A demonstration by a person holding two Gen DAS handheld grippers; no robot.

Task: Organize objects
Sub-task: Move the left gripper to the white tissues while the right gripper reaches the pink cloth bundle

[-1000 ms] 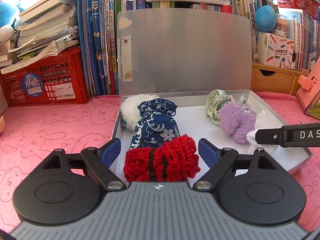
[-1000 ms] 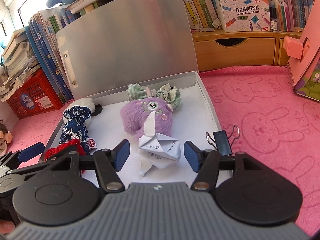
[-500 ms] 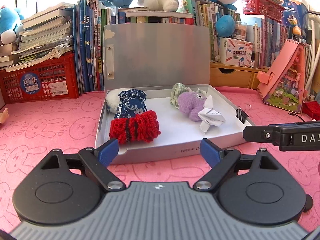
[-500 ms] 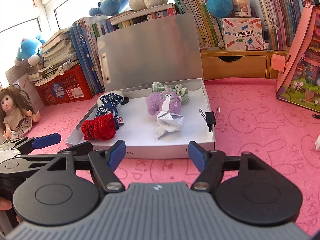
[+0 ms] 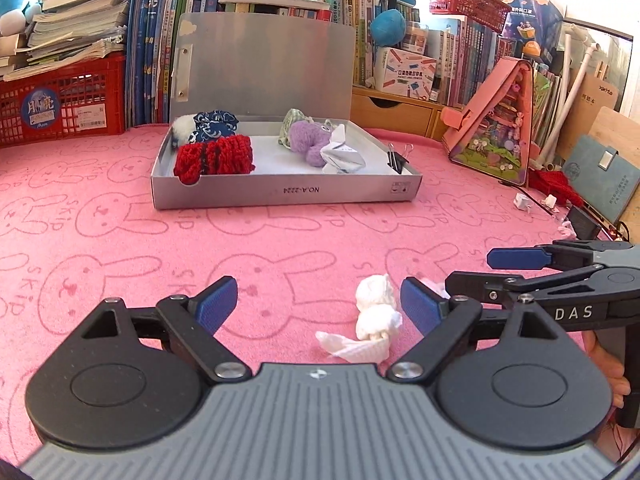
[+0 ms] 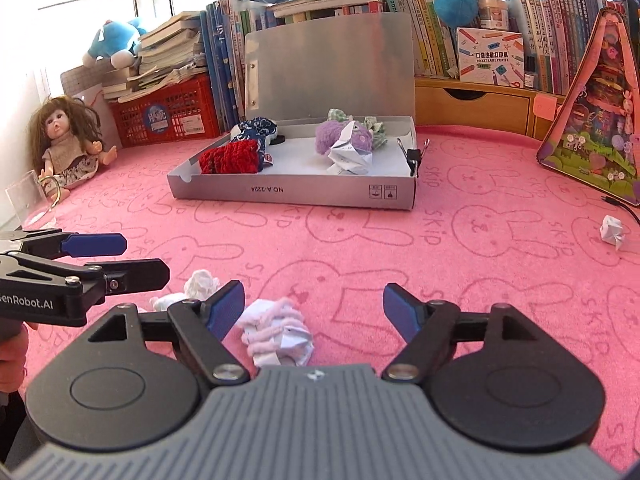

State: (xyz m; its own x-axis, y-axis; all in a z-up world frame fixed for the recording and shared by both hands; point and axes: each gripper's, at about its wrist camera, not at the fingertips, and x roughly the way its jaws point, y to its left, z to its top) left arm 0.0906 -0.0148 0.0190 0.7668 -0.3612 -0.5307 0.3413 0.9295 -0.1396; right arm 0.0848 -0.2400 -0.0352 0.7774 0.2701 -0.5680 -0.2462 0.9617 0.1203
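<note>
An open grey box (image 5: 280, 194) (image 6: 288, 194) stands at the back of the pink mat with its lid up. In it lie a red knitted roll (image 5: 216, 158) (image 6: 230, 156), a blue patterned pouch (image 5: 214, 128), a purple plush (image 5: 306, 142) (image 6: 334, 138) and a folded paper shape (image 5: 344, 154) (image 6: 350, 156). My left gripper (image 5: 318, 306) is open and empty, low over the mat, with a white crumpled tissue (image 5: 374, 320) (image 6: 202, 284) between its fingers. My right gripper (image 6: 314, 308) is open and empty over a pink-and-white yarn bundle (image 6: 278, 334).
A black binder clip (image 5: 396, 158) (image 6: 414, 156) sits on the box's right wall. A crumpled paper (image 6: 612, 230) lies at the right. A pink toy house (image 5: 496, 128) (image 6: 600, 120), a doll (image 6: 66, 144), a clear cup (image 6: 26, 200), a red crate (image 5: 60, 100) and bookshelves ring the mat.
Both grippers have pulled back from the box toward the near edge of the mat, both still open. The tissue and the yarn bundle have come into view between their fingers.
</note>
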